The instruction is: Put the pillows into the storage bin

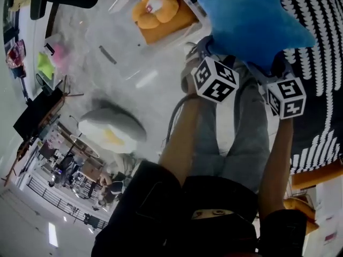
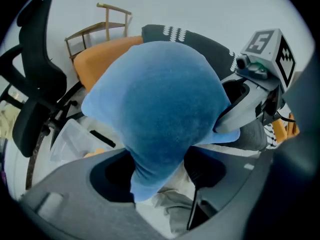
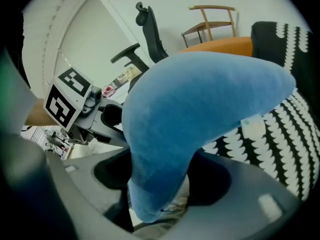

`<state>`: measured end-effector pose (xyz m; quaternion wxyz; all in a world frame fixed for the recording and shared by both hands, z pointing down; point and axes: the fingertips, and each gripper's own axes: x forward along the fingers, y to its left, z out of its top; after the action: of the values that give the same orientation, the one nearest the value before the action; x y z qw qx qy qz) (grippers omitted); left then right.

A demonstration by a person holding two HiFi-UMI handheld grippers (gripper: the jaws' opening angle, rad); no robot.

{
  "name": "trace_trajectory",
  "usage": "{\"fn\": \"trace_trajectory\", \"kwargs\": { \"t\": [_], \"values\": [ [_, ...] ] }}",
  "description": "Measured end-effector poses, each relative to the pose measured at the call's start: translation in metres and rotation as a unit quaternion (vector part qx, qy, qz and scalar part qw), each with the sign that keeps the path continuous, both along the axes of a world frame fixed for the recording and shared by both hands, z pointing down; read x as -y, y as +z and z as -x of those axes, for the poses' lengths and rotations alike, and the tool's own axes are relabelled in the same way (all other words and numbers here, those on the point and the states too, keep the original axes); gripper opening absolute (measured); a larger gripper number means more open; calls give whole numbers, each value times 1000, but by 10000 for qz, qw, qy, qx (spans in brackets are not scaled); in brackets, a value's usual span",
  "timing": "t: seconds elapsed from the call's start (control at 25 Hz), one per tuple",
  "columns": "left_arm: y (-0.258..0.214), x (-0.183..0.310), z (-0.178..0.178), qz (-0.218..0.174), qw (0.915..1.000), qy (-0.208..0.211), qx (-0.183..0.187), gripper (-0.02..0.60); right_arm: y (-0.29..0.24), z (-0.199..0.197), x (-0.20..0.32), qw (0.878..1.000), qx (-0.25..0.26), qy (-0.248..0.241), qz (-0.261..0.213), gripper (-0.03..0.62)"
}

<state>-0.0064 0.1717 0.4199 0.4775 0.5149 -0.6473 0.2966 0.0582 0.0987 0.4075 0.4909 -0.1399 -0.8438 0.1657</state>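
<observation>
A pale floor (image 1: 155,98) lies below. At the left a white pillow (image 1: 111,128) rests on it. Further right stands a clear storage bin (image 1: 120,47) with an orange pillow (image 1: 156,9) inside. Beside the bin, the left claw (image 2: 157,169) and right claw (image 3: 160,179) each clench a tip of a blue pillow (image 1: 252,15), which is held in the air. A black-and-white patterned cover (image 1: 321,63) is at the right.

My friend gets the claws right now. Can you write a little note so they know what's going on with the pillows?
Left claw: shut on one corner of the blue pillow.
Right claw: shut on another corner, so both hold the pillow up in the air.
Storage bin: the orange flower pillow is already inside.
Left to do: put the blue pillow in the bin, then fetch the white-and-yellow pillow from the floor.
</observation>
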Motion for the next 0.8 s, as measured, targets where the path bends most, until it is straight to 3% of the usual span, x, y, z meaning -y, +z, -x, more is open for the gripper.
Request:
{"fn": "trace_trajectory", "kwargs": {
  "t": [0.32,0.56,0.8],
  "values": [
    [7,-105,45,84,9960,-863,-233,320,8,59,-93,9961,-198,-841,194,318],
    [14,-190,84,141,9880,-1502,-342,319,17,111,-171,9879,-364,-1448,430,321],
    [21,-264,123,155,9795,-1968,-398,319,28,156,-240,9822,-482,-1696,640,327]
  ]
}}
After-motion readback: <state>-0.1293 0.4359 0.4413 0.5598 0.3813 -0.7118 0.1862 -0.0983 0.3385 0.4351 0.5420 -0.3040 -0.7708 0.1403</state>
